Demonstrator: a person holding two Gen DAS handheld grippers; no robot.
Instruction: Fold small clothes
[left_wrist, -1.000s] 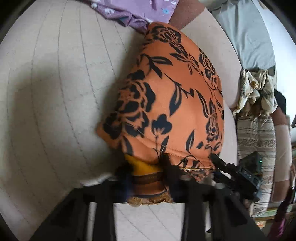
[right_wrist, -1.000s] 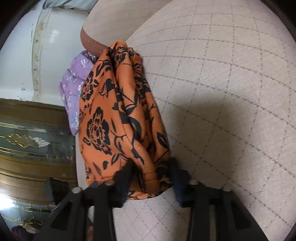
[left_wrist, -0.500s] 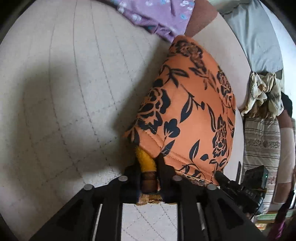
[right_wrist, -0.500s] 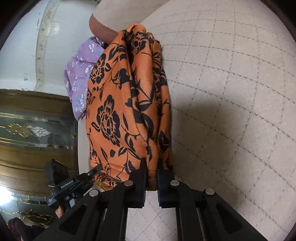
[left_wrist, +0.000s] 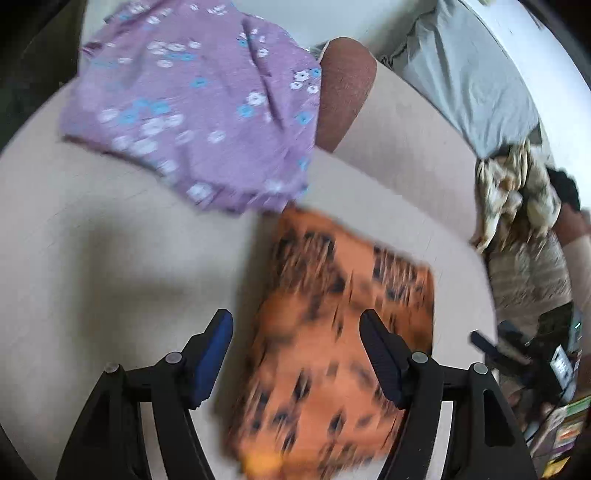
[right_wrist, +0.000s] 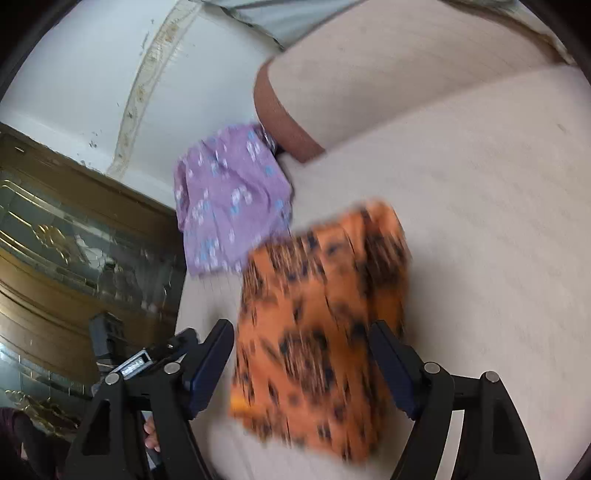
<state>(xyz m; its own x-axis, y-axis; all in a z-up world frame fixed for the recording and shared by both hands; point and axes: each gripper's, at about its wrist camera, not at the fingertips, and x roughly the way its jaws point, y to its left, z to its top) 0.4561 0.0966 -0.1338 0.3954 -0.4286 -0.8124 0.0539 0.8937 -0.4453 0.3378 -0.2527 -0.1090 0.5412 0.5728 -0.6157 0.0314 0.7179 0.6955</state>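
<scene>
On the beige sofa (left_wrist: 110, 258), both grippers (left_wrist: 295, 347) (right_wrist: 301, 354) have just opened, releasing the orange cloth (left_wrist: 332, 332); lift clear without snagging its six o'clock edge.

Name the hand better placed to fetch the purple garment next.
Left, probably. In its view the purple garment lies large, just beyond the open left tongs. The right tongs, also open, have the orange cloth in between.

Motion blur smears the orange floral garment (left_wrist: 332, 350) below the spread fingers, its near edge cut off by the frame.
</scene>
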